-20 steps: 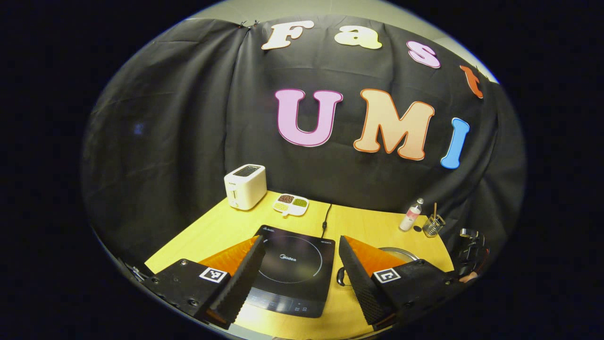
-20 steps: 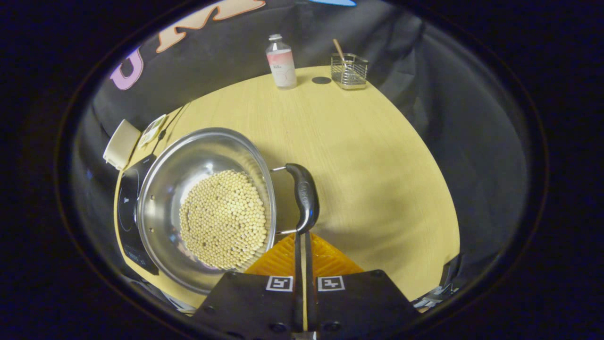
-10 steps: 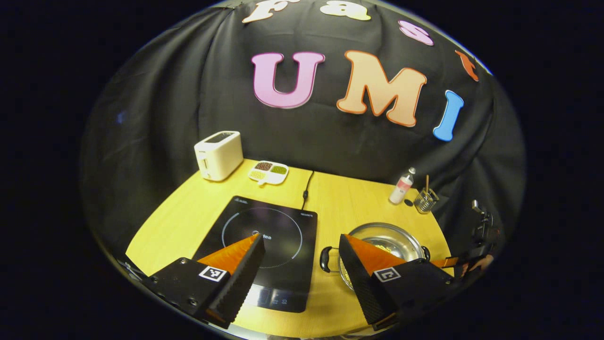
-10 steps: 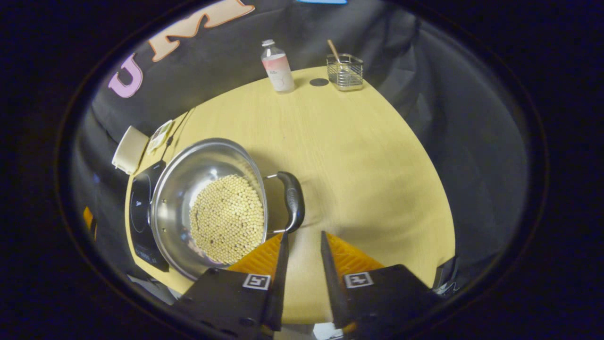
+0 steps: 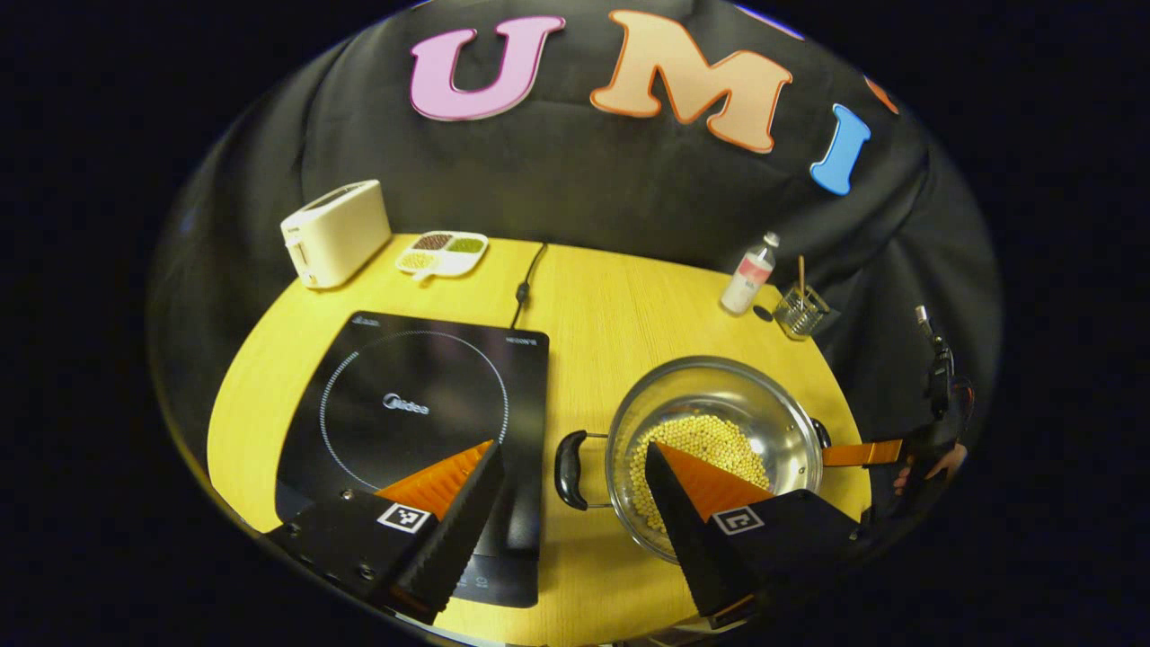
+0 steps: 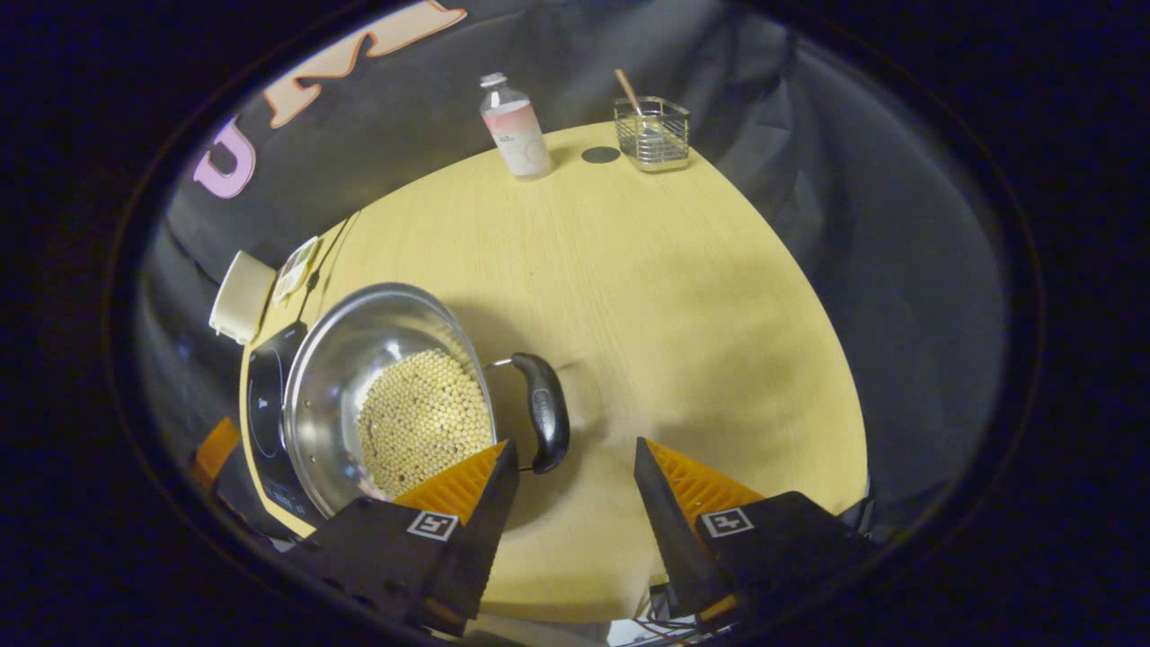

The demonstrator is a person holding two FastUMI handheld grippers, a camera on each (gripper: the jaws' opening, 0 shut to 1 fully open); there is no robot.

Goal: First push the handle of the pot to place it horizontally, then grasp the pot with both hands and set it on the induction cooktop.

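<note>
In the left gripper view, the left gripper (image 5: 575, 490) is seen lowest in the field with its jaws spread wide and nothing held between them; one finger overlaps the near edge of the flat black glass induction cooktop (image 5: 422, 422), the other the near rim of the round stainless-steel pot (image 5: 710, 449), which stands on the pale yellow wooden table (image 5: 620, 305) just beside the cooktop and apart from it. The pot is partly filled with small pale yellow beans (image 5: 692, 440), and its black loop handle (image 5: 568, 469) on the cooktop side lies level with the rim. In the right gripper view, the right gripper (image 6: 575, 490) is likewise shown with jaws wide and empty, the pot's other black handle (image 6: 548, 422) lying just beyond one fingertip, untouched. The word "Midea" is printed at the centre of the cooktop's ring. Farther back are a black power cord (image 5: 526, 283), a clear plastic bottle with a pink label (image 5: 747, 274), a wire mesh holder containing a wooden stick (image 5: 800, 310), a white divided dish of coloured grains (image 5: 443, 252) and a cream toaster (image 5: 334, 232).
</note>
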